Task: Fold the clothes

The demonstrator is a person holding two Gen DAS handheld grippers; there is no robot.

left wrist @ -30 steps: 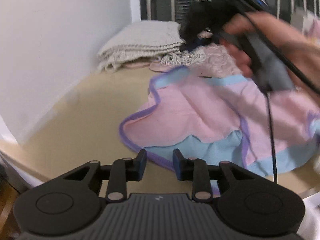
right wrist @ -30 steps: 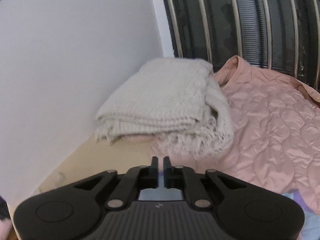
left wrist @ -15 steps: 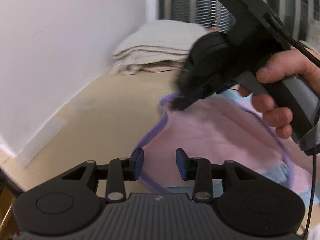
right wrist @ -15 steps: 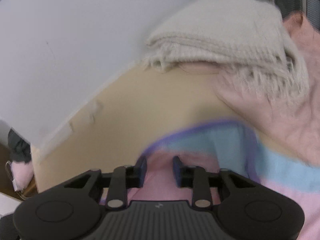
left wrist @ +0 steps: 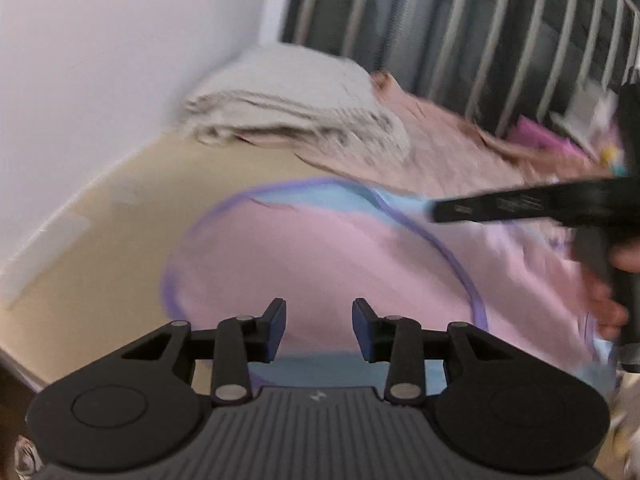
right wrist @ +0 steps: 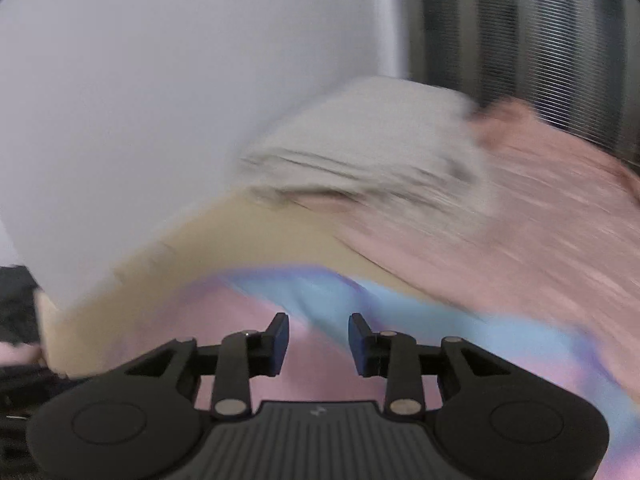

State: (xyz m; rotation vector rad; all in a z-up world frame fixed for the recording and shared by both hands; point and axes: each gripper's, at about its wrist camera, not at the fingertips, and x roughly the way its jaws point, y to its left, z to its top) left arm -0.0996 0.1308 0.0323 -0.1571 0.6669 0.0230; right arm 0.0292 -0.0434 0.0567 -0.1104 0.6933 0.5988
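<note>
Left gripper [left wrist: 319,330]: jaws parted, nothing between the pads; it hovers over the near part of the pink garment [left wrist: 340,264]

Right gripper [right wrist: 318,344]: jaws opening, no cloth between them; pink cloth lies below and beyond the tips. In the left wrist view its black body enters from 3 o'clock, a hand [left wrist: 608,304] on the grip

Pink garment, purple piping and blue panels [right wrist: 360,300]: spread on the tan surface [left wrist: 120,248], blue band at its 12 o'clock edge, rounded purple edge running from 9 to 12 o'clock. Appears folded over once, a curved hem lying across the top layer; not yet a compact stack

Beige knitted item [left wrist: 288,100]: at 12 o'clock, against the white wall [left wrist: 100,60]; already folded and set aside

Peach quilted garment [left wrist: 440,152]: at 1 o'clock, partly under the beige item, loose and unfolded

Progress, judged: one item done, pink one mid-fold, quilted one left

Containers: none in view; all items lie directly on the tan surface
</note>
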